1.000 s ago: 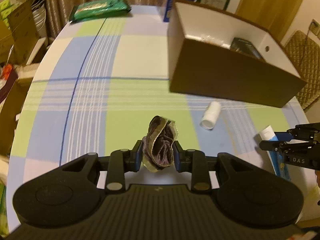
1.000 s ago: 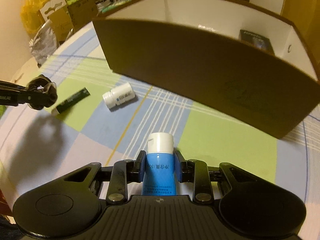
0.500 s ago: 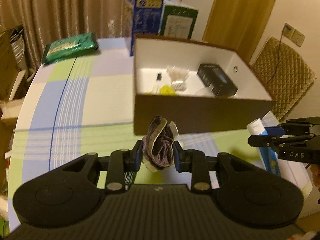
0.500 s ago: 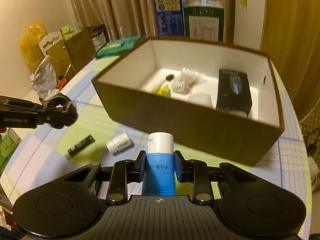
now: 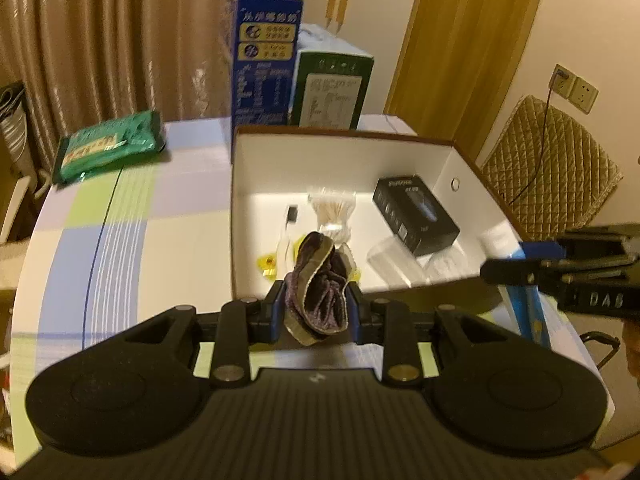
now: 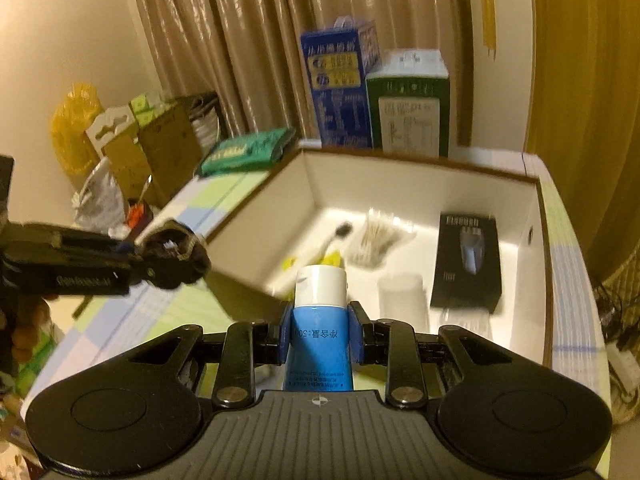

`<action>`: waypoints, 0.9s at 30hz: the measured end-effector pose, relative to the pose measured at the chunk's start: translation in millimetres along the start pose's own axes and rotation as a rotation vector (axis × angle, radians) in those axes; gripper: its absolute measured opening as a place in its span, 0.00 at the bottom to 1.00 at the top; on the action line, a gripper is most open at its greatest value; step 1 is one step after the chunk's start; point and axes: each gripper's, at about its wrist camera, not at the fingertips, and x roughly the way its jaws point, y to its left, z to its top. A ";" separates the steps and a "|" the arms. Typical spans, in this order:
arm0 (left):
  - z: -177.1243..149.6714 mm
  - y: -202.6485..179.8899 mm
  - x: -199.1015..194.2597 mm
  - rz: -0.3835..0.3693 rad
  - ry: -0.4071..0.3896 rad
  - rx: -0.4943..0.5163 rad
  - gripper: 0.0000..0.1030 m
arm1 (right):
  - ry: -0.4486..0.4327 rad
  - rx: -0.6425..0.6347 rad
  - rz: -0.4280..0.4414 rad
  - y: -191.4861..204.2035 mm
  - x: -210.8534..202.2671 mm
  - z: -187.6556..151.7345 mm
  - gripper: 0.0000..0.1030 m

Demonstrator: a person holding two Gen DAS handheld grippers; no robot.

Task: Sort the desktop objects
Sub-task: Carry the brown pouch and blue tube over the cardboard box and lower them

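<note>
My left gripper point(image 5: 316, 304) is shut on a crumpled dark purple cloth point(image 5: 320, 292) and holds it in the air at the near wall of the brown box point(image 5: 340, 136). My right gripper point(image 6: 321, 320) is shut on a blue tube with a white cap point(image 6: 320, 320), also lifted, at the box's near rim point(image 6: 536, 184). The box's white inside holds a black carton point(image 5: 416, 214), a pack of cotton swabs point(image 5: 332, 210), a toothbrush point(image 5: 286, 232) and a clear cup point(image 6: 400, 300). Each gripper shows in the other's view, the left point(image 6: 172, 256) and the right point(image 5: 520, 268).
A green packet point(image 5: 108, 148) lies at the table's far left. A blue carton point(image 5: 264, 56) and a green carton point(image 5: 332, 88) stand behind the box. A quilted chair point(image 5: 552, 168) is to the right. Cardboard boxes and bags point(image 6: 132, 148) stand left of the table.
Both grippers have risen and moved forward to the box with their loads. The white bottle and dark stick on the table are now out of view.
</note>
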 end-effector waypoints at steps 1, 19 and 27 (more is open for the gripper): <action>5.0 -1.4 3.6 -0.001 -0.003 0.006 0.25 | -0.012 0.002 0.000 -2.0 0.6 7.0 0.25; 85.7 -9.8 95.3 0.002 0.024 0.090 0.26 | -0.096 0.147 -0.076 -39.0 73.8 101.4 0.25; 97.9 4.3 148.7 0.029 0.097 0.098 0.26 | -0.021 0.301 -0.107 -69.8 131.9 96.5 0.25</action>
